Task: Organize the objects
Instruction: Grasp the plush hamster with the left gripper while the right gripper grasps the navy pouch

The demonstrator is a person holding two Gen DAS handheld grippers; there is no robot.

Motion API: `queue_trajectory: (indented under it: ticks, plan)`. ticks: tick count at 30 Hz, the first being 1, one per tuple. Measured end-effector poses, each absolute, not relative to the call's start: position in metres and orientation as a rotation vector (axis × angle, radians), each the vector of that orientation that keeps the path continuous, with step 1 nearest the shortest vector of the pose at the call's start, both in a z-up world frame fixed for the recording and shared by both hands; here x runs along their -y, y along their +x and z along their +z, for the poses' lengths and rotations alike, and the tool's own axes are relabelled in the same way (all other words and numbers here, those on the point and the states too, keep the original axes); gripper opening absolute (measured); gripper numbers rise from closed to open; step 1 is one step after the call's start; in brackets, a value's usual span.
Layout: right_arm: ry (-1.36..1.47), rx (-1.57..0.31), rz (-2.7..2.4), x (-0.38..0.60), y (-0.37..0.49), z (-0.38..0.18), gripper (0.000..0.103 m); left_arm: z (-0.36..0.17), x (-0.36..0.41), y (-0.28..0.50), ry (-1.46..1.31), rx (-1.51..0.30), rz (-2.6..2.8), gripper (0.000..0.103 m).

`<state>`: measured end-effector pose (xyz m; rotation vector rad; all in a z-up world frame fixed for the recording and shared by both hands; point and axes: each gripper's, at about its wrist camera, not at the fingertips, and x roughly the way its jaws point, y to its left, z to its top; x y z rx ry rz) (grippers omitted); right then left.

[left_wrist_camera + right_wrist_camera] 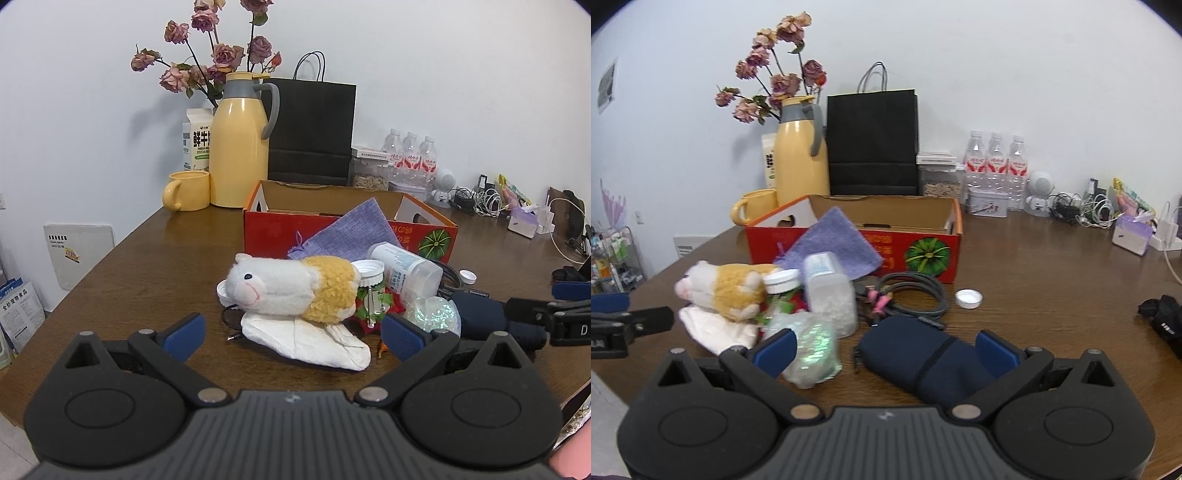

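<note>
A jumble of small things waits on the brown tabletop [140, 258] before an open red cardboard box [347, 229]: a white-and-tan plush toy [291, 288] lying on a white cloth [306, 338], a purple cloth [347, 230] leaning on the box front, a tipped clear bottle [829, 295], a crinkled plastic wrapper [812, 350], a coiled cable [916, 293], a loose white cap [968, 298] and a navy pouch [923, 363]. The left tongs [291, 334] hang wide open and empty, the plush toy at their 12 o'clock; the right tongs [886, 350] gape equally wide, empty, with the pouch lying between the blue pads. The box sits at 12 o'clock beyond the pile. A clean pick would likely mean squaring to one item's narrow side, closing gently on soft fabric and lifting clear of neighbours.
</note>
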<state>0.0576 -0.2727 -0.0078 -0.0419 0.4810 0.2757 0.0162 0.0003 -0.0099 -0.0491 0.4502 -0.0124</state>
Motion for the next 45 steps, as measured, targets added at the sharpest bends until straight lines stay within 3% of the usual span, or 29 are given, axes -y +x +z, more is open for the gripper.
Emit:
queue_trajectory:
  ticks: [21,35,45]
  plan:
    - [-0.311,-0.735,0.595,0.299,0.153,-0.040,0.103,-0.018,0.001,0.076,-0.038,-0.527,0.033,0.103]
    - [-0.223,-0.739,0.653,0.303,0.169,-0.043,0.071,-0.017,0.003,0.098,-0.025,-0.535,-0.002,0.103]
    - [-0.148,-0.685,0.603,0.305,0.157,-0.038,0.067,-0.022,0.008,0.118,0.012,-0.547,0.001,0.103]
